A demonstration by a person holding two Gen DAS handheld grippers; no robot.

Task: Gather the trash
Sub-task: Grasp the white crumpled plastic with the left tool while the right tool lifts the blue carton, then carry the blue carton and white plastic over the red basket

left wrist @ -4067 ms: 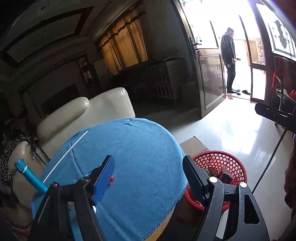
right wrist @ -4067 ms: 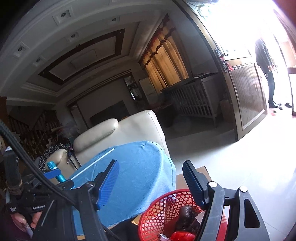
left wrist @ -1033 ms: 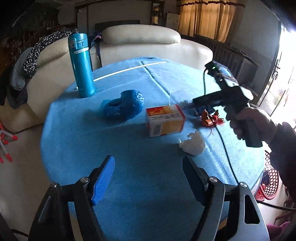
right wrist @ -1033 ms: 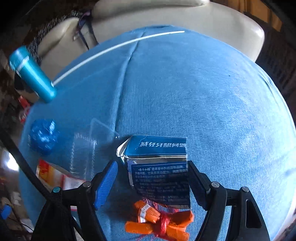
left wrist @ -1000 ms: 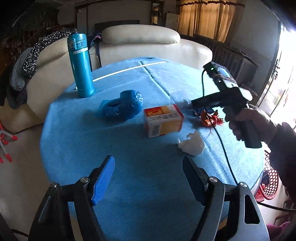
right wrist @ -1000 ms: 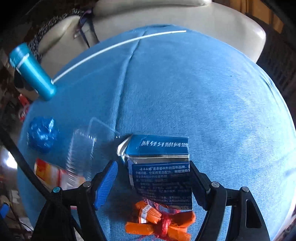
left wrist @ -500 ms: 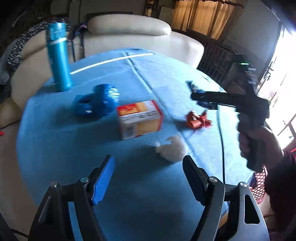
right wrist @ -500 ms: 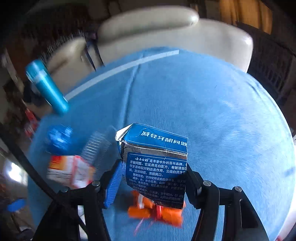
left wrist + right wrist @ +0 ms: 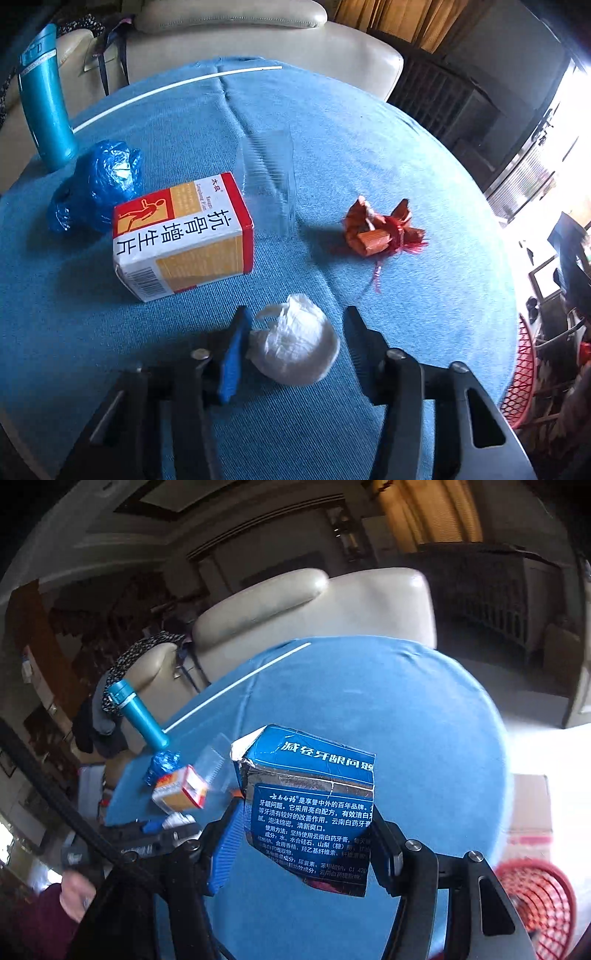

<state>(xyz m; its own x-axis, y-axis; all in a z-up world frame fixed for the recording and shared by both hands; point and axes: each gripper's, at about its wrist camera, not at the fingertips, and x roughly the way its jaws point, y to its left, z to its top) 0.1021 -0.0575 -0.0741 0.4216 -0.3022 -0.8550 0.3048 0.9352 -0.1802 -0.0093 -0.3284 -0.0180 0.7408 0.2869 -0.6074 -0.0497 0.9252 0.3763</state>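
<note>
My left gripper point(image 9: 295, 345) is closing its fingers around a crumpled white tissue wad point(image 9: 295, 345) on the blue-clothed table point(image 9: 369, 129). The wad sits between the fingers, touching the blue pad on one side, with a gap on the other, so it is not yet pinched. Beyond the fingertips lie a red and yellow medicine box point(image 9: 183, 236), a blue plastic bag point(image 9: 98, 184), a clear plastic piece point(image 9: 267, 173) and a red wrapper bundle point(image 9: 382, 230).

My right gripper point(image 9: 303, 830) has its fingers clamped on a torn blue toothpaste box point(image 9: 310, 812), lifted above the table. The red mesh basket point(image 9: 535, 901) sits low, just past the outer finger.

To do this well, I should close on the wad's middle, not the cloth.
</note>
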